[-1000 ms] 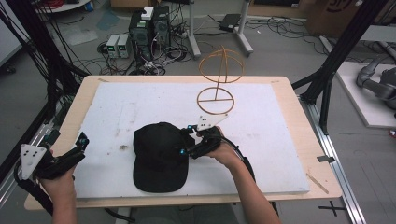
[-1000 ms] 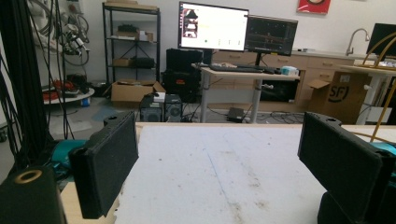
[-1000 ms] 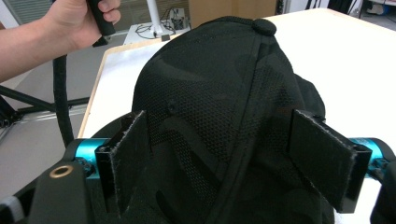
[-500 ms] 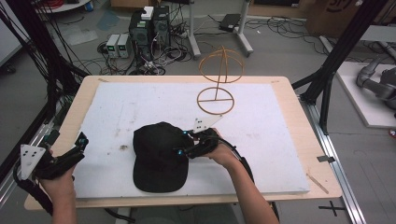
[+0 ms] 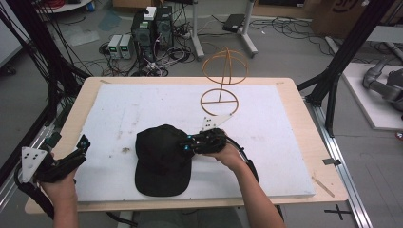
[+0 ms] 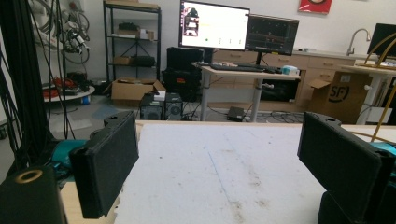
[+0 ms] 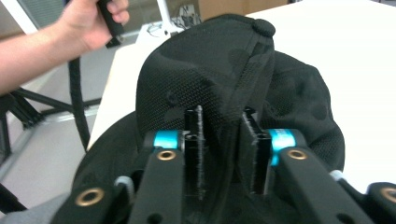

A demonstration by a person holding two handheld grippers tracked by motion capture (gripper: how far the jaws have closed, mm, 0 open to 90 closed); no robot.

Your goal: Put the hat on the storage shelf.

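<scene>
— So where is the black cap [image 5: 161,159] lying?

— Near the front middle of the surface [image 5: 142,109], on the white sheet, brim toward the near edge and crown toward the far side.

— And the right tongs [image 5: 186,145]?

— At the cap's right side. From the right gripper view, the jaws are pressed in on a raised fold of the crown fabric [image 7: 231,130], one pad on each side of it, so they are pinching the cap.

— What about the left tongs [image 5: 81,145]?

— Held at the near left corner of the surface, well apart from the cap. In the left gripper view the two black jaws stand wide apart with bare white sheet between them; nothing is in them.

— Anything else on the surface?

— A wooden hat stand [image 5: 222,85] at the far side, right of centre: a ring base with an upright post and hoops on top. It stands beyond the cap, not touching it.

— Behind the surface?

— Computer towers [image 5: 152,23] and cables on the floor.
</scene>
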